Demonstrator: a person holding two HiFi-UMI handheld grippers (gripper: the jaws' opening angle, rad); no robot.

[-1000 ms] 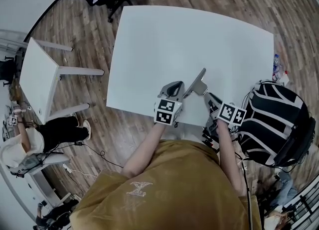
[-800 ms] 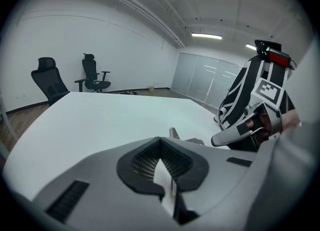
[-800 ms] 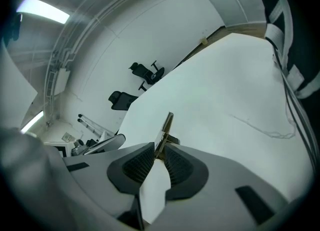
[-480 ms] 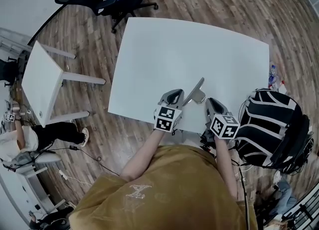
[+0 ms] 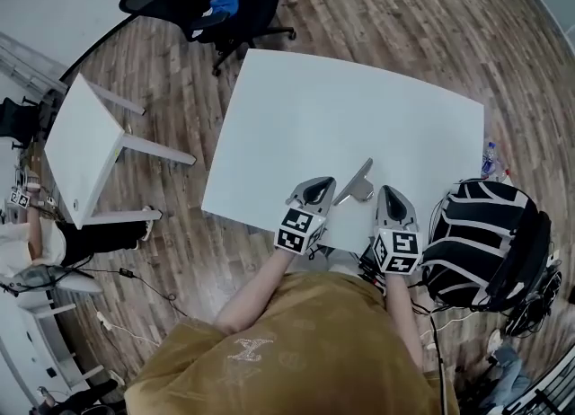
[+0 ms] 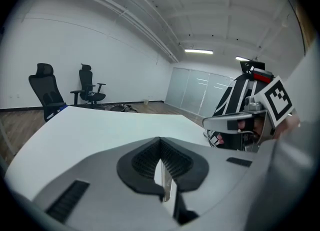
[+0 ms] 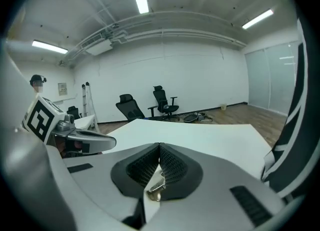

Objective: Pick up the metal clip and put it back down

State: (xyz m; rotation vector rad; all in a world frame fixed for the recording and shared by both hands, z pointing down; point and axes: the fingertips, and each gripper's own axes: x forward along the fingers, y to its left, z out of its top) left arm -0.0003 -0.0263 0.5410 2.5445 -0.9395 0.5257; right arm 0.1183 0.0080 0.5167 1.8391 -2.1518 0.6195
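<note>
The clip (image 5: pixel 358 187) sits at the near edge of the surface (image 5: pixel 359 90), just in front of the person, with one long arm pointing away across the white top. That spot probably keeps the reach short. A hand-held gripper flanks it on each side, so it seems to be steadied from two ends rather than pinched at one.

The left hand-held gripper (image 5: pixel 323 185) comes in from the clip's left. In its own view its jaws (image 6: pixel 161 170) are pressed together on a thin edge of bright metal (image 6: pixel 165 182), with no gap on either side.

The right hand-held gripper (image 5: pixel 388 192) comes in from the right. Its jaws (image 7: pixel 156 175) are likewise closed, clamping a shiny curved piece of the clip (image 7: pixel 154 185) that pokes out below the pads.

Both grips look firm but narrow, on thin metal. I cannot tell whether the clip is resting on the surface or raised just off it.
</note>
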